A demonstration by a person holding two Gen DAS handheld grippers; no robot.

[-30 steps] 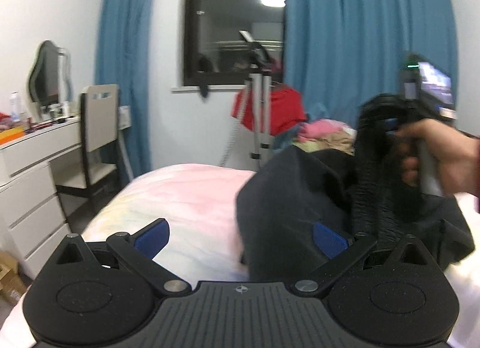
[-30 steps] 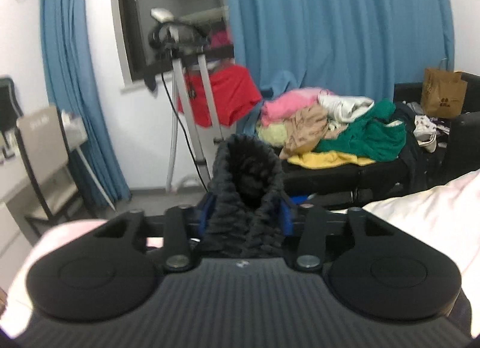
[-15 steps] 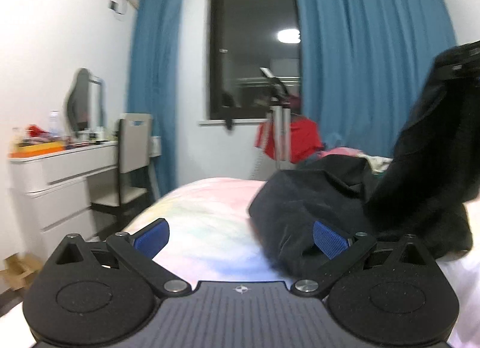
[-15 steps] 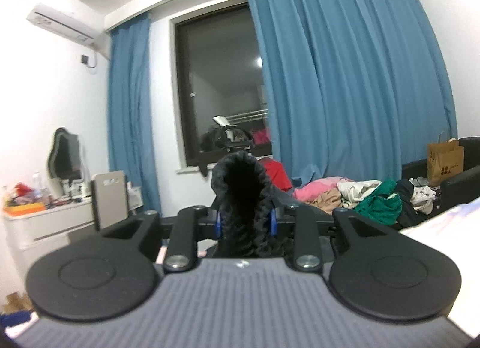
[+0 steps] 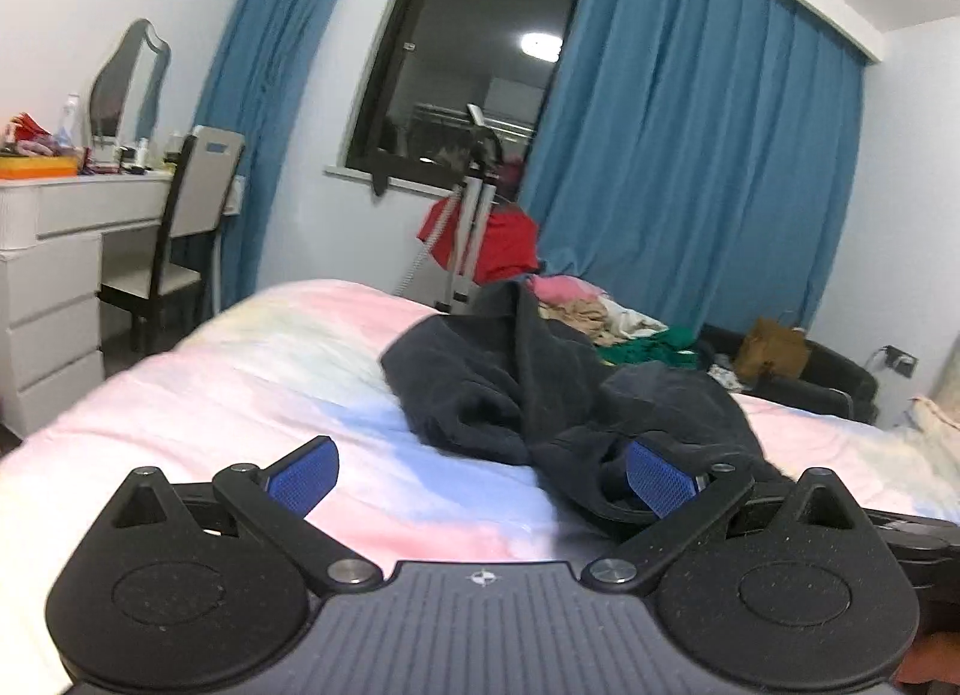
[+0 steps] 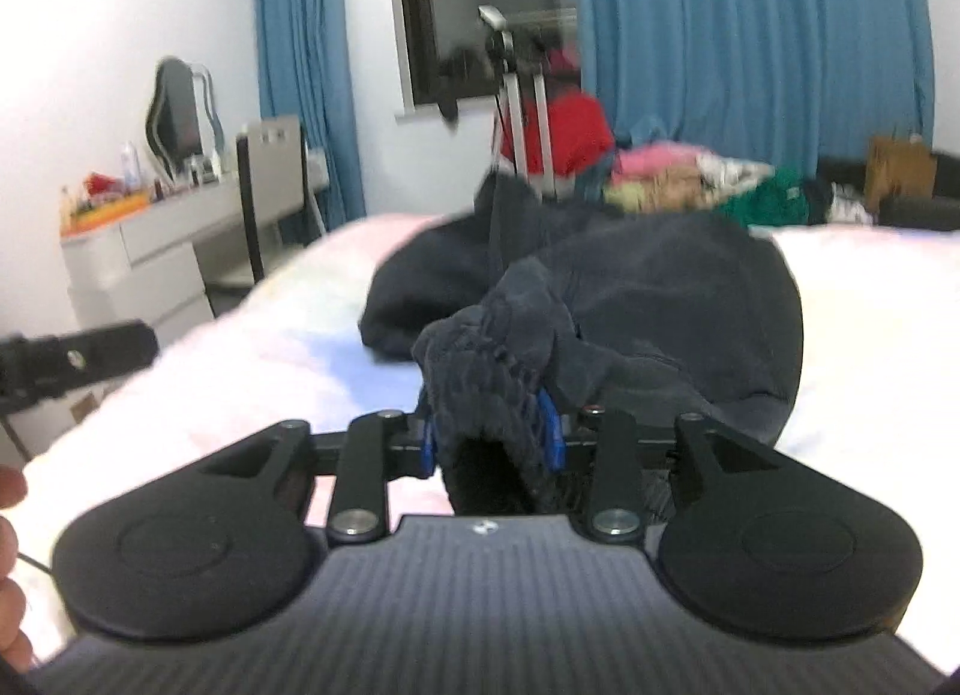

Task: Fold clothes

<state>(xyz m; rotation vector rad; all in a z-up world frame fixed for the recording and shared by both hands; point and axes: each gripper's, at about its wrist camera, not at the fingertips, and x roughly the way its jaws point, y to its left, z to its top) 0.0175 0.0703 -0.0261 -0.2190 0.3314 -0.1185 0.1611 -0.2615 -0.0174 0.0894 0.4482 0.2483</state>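
Dark navy sweatshirt (image 5: 540, 389) lies crumpled in a heap on the bed (image 5: 270, 371), its ribbed hem bunched up nearest the cameras. In the right wrist view the right tongs (image 6: 489, 437) are clamped tight on that ribbed edge — the thick fabric fills the whole gap between the blue pads (image 6: 555, 431) and spills back over the tool's body. From there the sweatshirt (image 6: 630, 299) rises into a rounded mound on the pale quilt. At the far left edge of this view part of the other tool and a few fingers show, blurred.

The left tongs (image 5: 480, 473) stand spread wide with nothing between them; the left blue pad (image 5: 303, 476) hangs over bare pink-and-blue quilt, while the right pad (image 5: 660, 482) sits just at, perhaps touching, a dark fold of the garment — I cannot tell which.

Beyond the bed stands a tripod (image 5: 471, 239) with a red garment (image 5: 507, 245) draped on it, and to the right of that a heap of mixed clothes (image 5: 606, 323) in pink, tan and green, with a brown paper bag (image 5: 771, 347) nearby. To the left a white dressing desk (image 5: 66, 227) carries a mirror (image 5: 123, 83) and small bottles, with a chair (image 5: 192, 227) pulled up beside it. Blue curtains (image 5: 690, 173) flank a dark window (image 5: 474, 71) on the far wall.
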